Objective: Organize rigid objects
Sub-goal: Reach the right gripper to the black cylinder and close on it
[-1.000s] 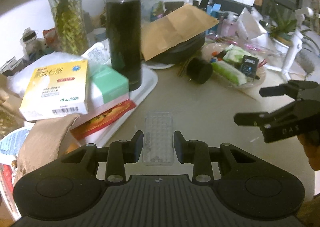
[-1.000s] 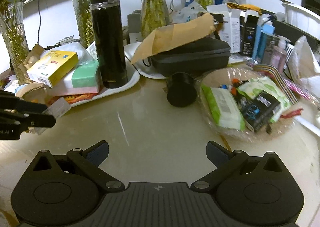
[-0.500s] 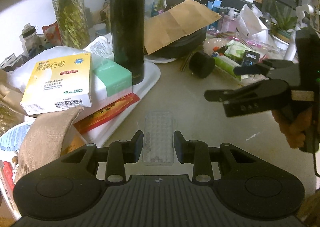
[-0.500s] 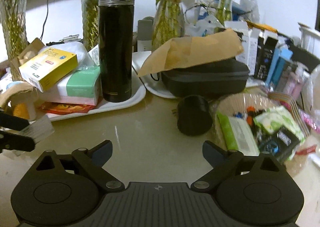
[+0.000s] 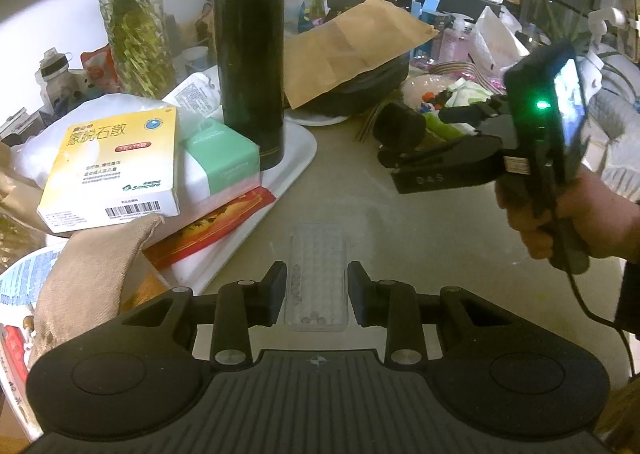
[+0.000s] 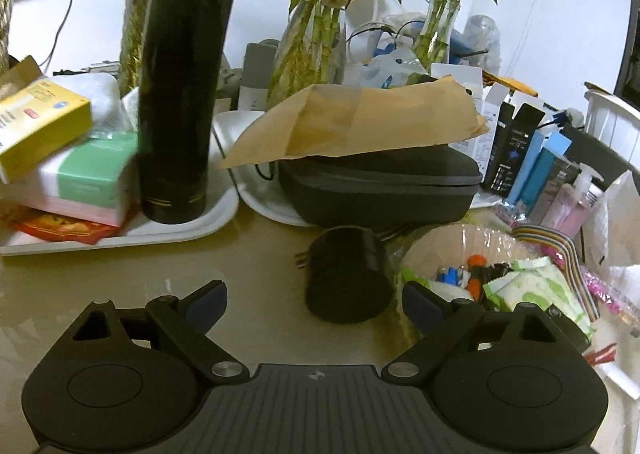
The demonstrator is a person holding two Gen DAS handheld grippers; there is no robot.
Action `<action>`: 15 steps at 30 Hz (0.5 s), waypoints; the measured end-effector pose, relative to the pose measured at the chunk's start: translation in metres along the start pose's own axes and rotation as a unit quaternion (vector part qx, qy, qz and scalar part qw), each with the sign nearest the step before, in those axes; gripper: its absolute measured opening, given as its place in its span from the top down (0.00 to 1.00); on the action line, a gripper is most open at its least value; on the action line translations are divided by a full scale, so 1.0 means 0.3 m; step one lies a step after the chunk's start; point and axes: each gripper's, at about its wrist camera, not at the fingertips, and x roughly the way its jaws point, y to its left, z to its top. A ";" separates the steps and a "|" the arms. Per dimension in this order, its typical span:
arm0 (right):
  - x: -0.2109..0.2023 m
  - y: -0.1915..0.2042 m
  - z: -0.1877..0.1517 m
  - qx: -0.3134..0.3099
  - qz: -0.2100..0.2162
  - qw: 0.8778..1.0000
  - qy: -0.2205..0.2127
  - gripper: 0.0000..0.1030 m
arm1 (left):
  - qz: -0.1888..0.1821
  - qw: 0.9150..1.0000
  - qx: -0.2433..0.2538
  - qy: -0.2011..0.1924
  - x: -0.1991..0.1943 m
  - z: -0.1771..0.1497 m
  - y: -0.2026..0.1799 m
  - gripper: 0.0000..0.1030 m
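Left tongs (image 5: 317, 288) pinching clear box (image 5: 316, 278); right tongs (image 6: 314, 296) spread, should centre on black cylinder (image 6: 347, 274) at 12 o'clock

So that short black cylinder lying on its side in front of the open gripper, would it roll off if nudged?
Probably. The black cylinder lies on its side on the smooth tabletop, so a sideways push would likely roll it. It looks rigid, so the right gripper, open wide in front of it, should not crush it. Its weight cannot be judged.
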 end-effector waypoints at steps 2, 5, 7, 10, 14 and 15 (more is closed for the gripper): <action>0.025 0.000 -0.001 0.003 -0.003 1.000 0.003 0.09 | 0.000 1.000 0.001 0.001 0.002 0.002 -0.004 0.68; 0.063 0.003 -0.002 0.000 -0.009 1.000 0.004 0.13 | -0.003 1.000 0.002 0.001 0.005 0.003 -0.009 0.68; 0.085 0.001 -0.003 0.001 -0.017 1.000 0.007 0.17 | -0.004 1.000 0.005 0.002 0.009 0.003 -0.012 0.68; 0.112 -0.013 -0.004 0.007 -0.030 0.999 0.013 0.24 | -0.002 1.000 0.006 0.005 0.015 0.002 -0.012 0.68; 0.126 -0.016 -0.004 0.004 -0.039 0.999 0.017 0.37 | -0.003 1.000 0.006 0.005 0.016 0.002 -0.014 0.68; 0.125 -0.013 -0.004 -0.002 -0.044 0.999 0.018 0.41 | -0.002 1.000 0.007 0.006 0.017 0.002 -0.015 0.68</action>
